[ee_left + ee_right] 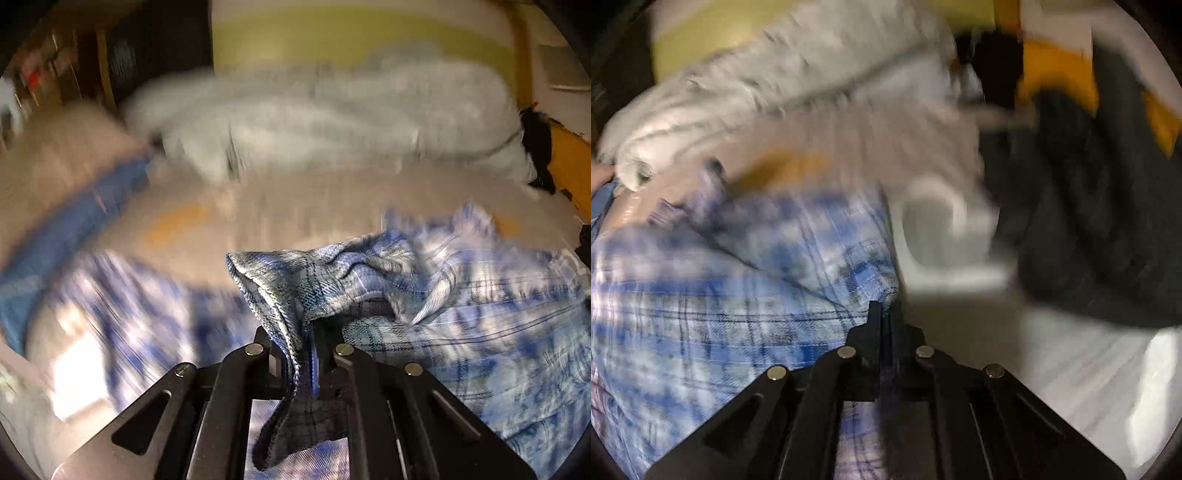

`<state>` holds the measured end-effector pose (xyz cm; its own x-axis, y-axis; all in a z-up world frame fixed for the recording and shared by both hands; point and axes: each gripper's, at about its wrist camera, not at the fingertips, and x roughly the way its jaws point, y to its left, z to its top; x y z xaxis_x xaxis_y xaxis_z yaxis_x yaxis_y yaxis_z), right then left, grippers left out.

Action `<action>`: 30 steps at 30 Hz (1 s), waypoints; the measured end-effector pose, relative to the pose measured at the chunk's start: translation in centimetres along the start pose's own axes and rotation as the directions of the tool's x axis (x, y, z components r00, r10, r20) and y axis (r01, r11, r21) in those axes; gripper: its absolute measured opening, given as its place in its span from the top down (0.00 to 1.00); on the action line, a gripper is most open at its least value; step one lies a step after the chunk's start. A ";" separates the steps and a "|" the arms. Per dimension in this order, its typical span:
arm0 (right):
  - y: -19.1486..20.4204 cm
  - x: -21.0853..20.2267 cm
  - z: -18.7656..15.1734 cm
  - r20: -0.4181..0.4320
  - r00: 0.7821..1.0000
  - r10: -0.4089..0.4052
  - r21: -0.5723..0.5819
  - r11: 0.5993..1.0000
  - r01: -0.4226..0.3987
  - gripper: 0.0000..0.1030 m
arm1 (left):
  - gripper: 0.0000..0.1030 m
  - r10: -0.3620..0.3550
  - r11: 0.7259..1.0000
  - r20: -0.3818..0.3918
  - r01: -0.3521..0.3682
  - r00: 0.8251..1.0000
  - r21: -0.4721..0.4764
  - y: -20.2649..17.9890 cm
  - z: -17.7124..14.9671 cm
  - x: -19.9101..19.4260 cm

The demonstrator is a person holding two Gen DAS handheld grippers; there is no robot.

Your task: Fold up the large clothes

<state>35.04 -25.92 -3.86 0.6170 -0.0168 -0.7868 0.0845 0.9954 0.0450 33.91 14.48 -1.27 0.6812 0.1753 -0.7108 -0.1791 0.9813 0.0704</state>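
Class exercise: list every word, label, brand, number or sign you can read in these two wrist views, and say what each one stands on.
None: no readable text in either view.
Blue plaid garment: only its woven pattern, no lettering.
Grey bedding: blurred, no print visible.
Clutter on the dark shelves: too blurred to read.

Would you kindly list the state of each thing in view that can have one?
Left gripper: shut on the plaid shirt's edge.
Right gripper: shut at the shirt's edge; grip unclear.
Plaid shirt: rumpled, unfolded, one edge lifted.
Grey blanket: bunched up.
Dark garment: heaped, unfolded.
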 end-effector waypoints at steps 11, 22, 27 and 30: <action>-0.6 -2.7 1.1 0.013 1.000 0.002 0.003 1.000 -0.002 0.77 | 0.70 0.018 1.000 -0.070 -0.018 0.997 0.001 0.5 -1.1 2.6; 0.8 -13.5 0.1 0.234 0.960 0.153 -0.061 0.988 -0.143 0.47 | 0.15 -0.014 1.000 0.148 0.012 0.989 0.013 3.0 0.0 -9.5; 1.5 -15.0 -1.2 0.244 0.949 0.202 -0.093 0.978 -0.184 0.41 | 0.02 -0.016 1.000 0.199 0.012 0.980 0.024 6.3 -0.3 -12.7; 2.1 -14.8 -1.5 0.242 0.951 0.192 -0.122 0.978 -0.167 0.41 | 0.02 0.009 1.000 0.173 -0.006 0.985 -0.017 9.2 -0.2 -12.3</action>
<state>24.93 -23.47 6.98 0.7927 0.1524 -0.5903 -0.1154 0.9883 0.1001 23.73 21.30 7.99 0.7918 0.1954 -0.5787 -0.1954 0.9787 0.0630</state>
